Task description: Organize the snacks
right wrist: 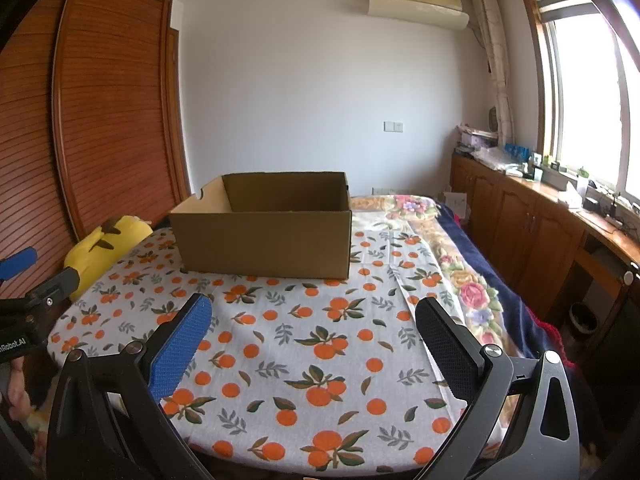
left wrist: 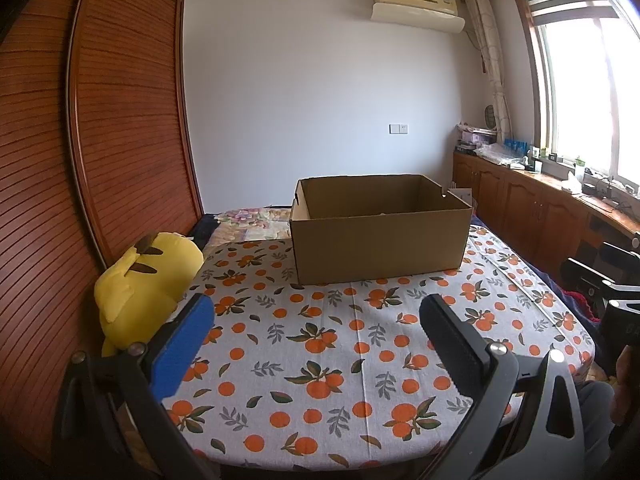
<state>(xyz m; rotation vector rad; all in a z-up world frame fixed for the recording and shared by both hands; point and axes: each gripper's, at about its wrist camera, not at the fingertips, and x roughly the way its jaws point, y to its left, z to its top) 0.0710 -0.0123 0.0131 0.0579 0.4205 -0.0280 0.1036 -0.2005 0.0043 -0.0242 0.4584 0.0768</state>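
An open cardboard box point(left wrist: 380, 232) sits at the far side of a table covered by an orange-print tablecloth point(left wrist: 320, 352), its inside mostly hidden by the near wall; no snacks can be made out. The left gripper point(left wrist: 316, 344) hovers above the cloth with its jaws spread wide, gripping nothing. The right gripper point(right wrist: 314, 344) does likewise, jaws wide apart and bare. A yellow plush toy point(left wrist: 140, 288) leans at the table's left edge, beside a wooden slatted wardrobe point(left wrist: 120, 120).
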